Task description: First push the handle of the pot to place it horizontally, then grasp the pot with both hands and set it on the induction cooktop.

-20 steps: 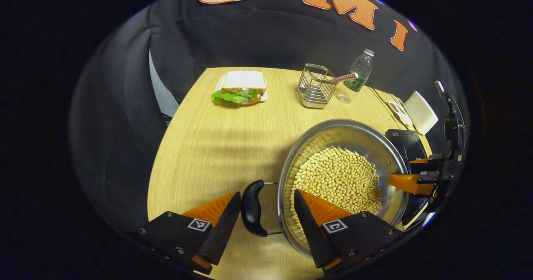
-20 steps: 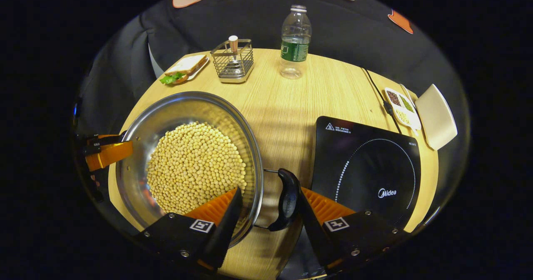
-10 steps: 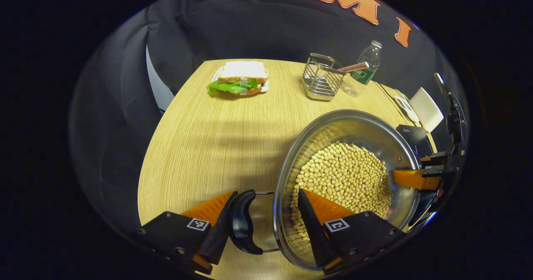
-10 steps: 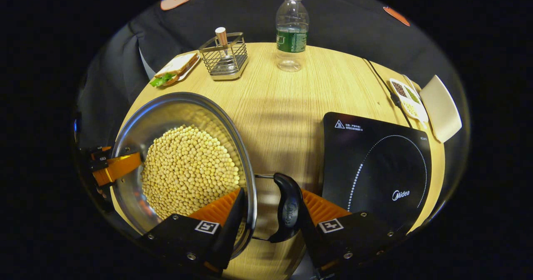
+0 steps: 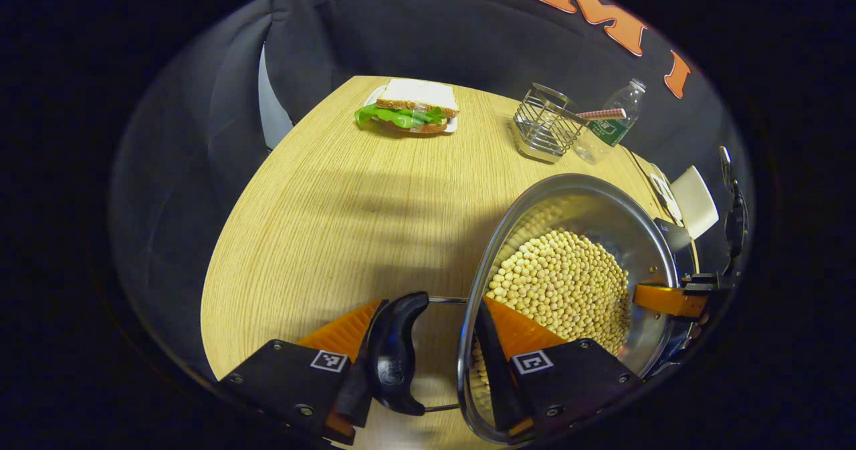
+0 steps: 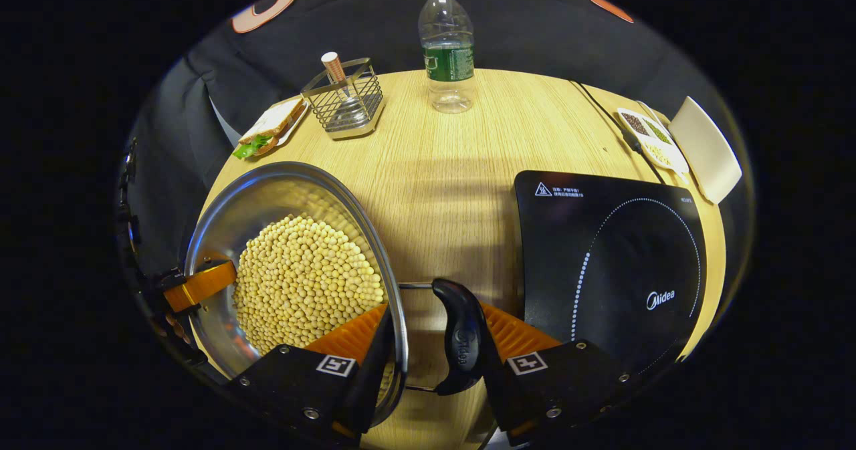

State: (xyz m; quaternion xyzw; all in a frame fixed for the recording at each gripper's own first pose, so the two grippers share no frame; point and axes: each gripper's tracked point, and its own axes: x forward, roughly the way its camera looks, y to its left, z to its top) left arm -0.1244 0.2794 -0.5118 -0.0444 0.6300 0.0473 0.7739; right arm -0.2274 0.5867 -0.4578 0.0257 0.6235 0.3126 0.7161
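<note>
One pot point(image 6: 221, 222), two handles point(image 6: 461, 336), two tools point(image 6: 428, 363) clamped on.

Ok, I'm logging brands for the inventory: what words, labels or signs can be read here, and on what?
"Midea": printed on the flat black induction cooktop, near its front right corner.
Warning triangle with small print, on the cooktop's far left corner: too small to read.
Green label on the clear plastic bottle: too small to read.
Embossed mark on the pot's black handle: blurred.

Bare table point(image 6: 461, 169) between pot point(image 6: 221, 216) and cooktop point(image 6: 608, 256); cooktop top bare. Bottle point(image 6: 448, 49), wire rack point(image 6: 344, 102) well behind.
</note>
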